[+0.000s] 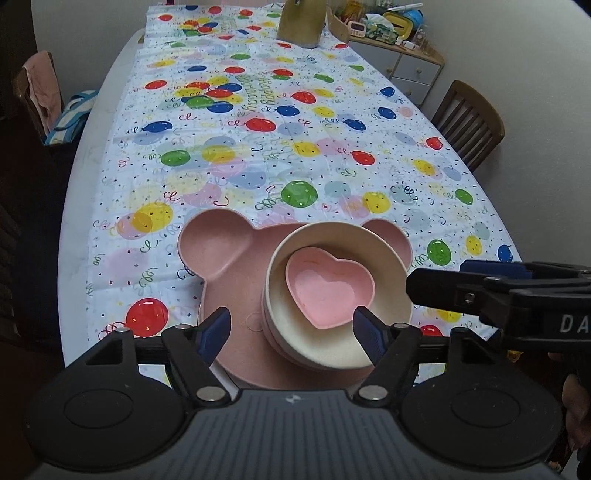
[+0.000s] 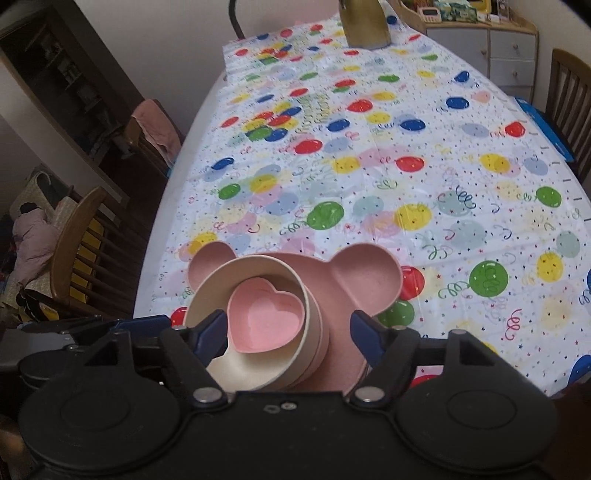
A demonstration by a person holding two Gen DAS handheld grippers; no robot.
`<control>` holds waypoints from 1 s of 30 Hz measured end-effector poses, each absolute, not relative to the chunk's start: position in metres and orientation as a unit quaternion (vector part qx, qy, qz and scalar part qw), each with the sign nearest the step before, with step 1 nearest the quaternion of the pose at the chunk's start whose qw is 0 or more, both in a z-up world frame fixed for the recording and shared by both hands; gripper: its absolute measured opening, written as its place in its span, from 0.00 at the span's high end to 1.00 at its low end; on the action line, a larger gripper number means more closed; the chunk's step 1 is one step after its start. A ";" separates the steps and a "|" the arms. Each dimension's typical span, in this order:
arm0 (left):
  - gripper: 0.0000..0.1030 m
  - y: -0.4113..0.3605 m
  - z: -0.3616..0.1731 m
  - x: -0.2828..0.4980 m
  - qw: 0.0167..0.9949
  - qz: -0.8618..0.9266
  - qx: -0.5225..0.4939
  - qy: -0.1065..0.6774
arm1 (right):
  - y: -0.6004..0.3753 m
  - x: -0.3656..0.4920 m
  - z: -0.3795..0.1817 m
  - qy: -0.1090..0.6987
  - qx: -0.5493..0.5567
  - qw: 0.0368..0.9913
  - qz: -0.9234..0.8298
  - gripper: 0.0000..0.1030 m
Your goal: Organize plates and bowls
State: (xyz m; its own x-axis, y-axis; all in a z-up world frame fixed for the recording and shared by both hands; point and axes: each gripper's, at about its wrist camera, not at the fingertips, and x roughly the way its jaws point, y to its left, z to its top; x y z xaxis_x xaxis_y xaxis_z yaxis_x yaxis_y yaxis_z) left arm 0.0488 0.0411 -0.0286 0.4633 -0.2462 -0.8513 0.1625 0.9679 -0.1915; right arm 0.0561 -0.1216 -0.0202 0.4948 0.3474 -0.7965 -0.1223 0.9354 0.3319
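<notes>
A pink bear-shaped plate (image 1: 221,258) (image 2: 369,275) lies on the balloon tablecloth near the table's front edge. On it stands a stack of round bowls topped by a cream bowl (image 1: 321,350) (image 2: 236,365). A pink heart-shaped bowl (image 1: 328,288) (image 2: 267,319) sits inside the cream one. My left gripper (image 1: 291,328) hovers open just above the stack, blue pads apart and touching nothing. My right gripper (image 2: 290,332) is likewise open over the stack; in the left wrist view it shows from the side at the right edge as the right gripper (image 1: 517,295).
The tablecloth (image 1: 280,147) covers a long white table. A gold bag (image 1: 301,22) (image 2: 365,26) stands at the far end. Wooden chairs (image 1: 469,122) (image 2: 85,243) flank both sides. A drawer unit (image 1: 410,62) with clutter sits at the back right.
</notes>
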 end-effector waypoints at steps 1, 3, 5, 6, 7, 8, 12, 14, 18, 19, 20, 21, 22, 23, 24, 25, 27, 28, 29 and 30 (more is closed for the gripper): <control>0.30 0.041 -0.026 0.046 0.856 -0.122 -0.041 0.501 | -0.123 0.052 -0.017 0.476 0.117 0.860 0.141 0.21; 0.29 0.042 -0.022 0.039 0.860 -0.128 -0.042 0.493 | -0.125 0.046 -0.012 0.463 0.114 0.866 0.148 0.19; 0.24 0.042 -0.017 0.033 0.865 -0.133 -0.039 0.482 | -0.126 0.038 -0.006 0.450 0.113 0.872 0.157 0.17; 0.22 0.042 -0.014 0.029 0.868 -0.132 -0.037 0.476 | -0.127 0.035 -0.004 0.444 0.113 0.874 0.161 0.16; 0.22 0.043 -0.012 0.026 0.872 -0.132 -0.037 0.471 | -0.127 0.032 -0.001 0.437 0.112 0.877 0.164 0.12; 0.22 0.044 -0.010 0.023 0.874 -0.131 -0.037 0.466 | -0.128 0.028 0.002 0.429 0.110 0.881 0.168 0.10; 0.20 0.048 -0.002 0.013 0.882 -0.130 -0.042 0.451 | -0.131 0.016 0.010 0.404 0.105 0.892 0.177 0.06; 0.16 0.049 0.002 0.007 0.887 -0.129 -0.042 0.441 | -0.131 0.010 0.013 0.391 0.101 0.897 0.180 0.01; 0.00 0.053 0.007 -0.003 0.895 -0.127 -0.046 0.425 | -0.131 -0.003 0.017 0.372 0.093 0.905 0.184 0.01; 0.00 0.053 0.008 -0.005 0.896 -0.126 -0.046 0.424 | -0.132 -0.006 0.018 0.368 0.092 0.907 0.185 0.01; 0.00 0.054 0.008 -0.007 0.896 -0.125 -0.048 0.423 | -0.132 -0.009 0.019 0.363 0.092 0.908 0.186 0.01; 0.00 0.055 0.009 -0.009 0.896 -0.124 -0.051 0.423 | -0.132 -0.011 0.019 0.360 0.090 0.909 0.187 0.01; 0.00 0.055 0.010 -0.011 0.896 -0.124 -0.053 0.422 | -0.132 -0.014 0.020 0.356 0.089 0.911 0.189 0.00; 0.00 0.056 0.010 -0.014 0.897 -0.123 -0.054 0.422 | -0.133 -0.016 0.021 0.352 0.089 0.912 0.190 0.00; 0.00 0.056 0.011 -0.016 0.898 -0.121 -0.053 0.421 | -0.133 -0.019 0.021 0.346 0.090 0.914 0.190 0.00; 0.00 0.056 0.011 -0.019 0.899 -0.118 -0.052 0.419 | -0.134 -0.022 0.022 0.343 0.091 0.916 0.190 0.00; 0.00 0.057 0.013 -0.024 0.901 -0.112 -0.052 0.416 | -0.134 -0.028 0.022 0.335 0.096 0.917 0.192 0.00; 0.00 0.058 0.014 -0.026 0.902 -0.109 -0.054 0.415 | -0.134 -0.031 0.023 0.331 0.097 0.919 0.193 0.00; 0.00 0.059 0.014 -0.028 0.902 -0.106 -0.057 0.415 | -0.134 -0.034 0.024 0.328 0.096 0.920 0.192 0.00; 0.00 0.060 0.015 -0.030 0.902 -0.104 -0.058 0.415 | -0.134 -0.037 0.025 0.325 0.095 0.921 0.191 0.00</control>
State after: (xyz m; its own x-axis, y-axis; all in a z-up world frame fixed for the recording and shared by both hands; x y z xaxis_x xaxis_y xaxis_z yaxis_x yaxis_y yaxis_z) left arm -0.0298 0.0602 0.0150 0.6345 -0.2356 -0.7361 0.1388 0.9716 -0.1914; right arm -0.0367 -0.1337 0.0249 0.7156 0.4146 -0.5621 -0.2906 0.9085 0.3001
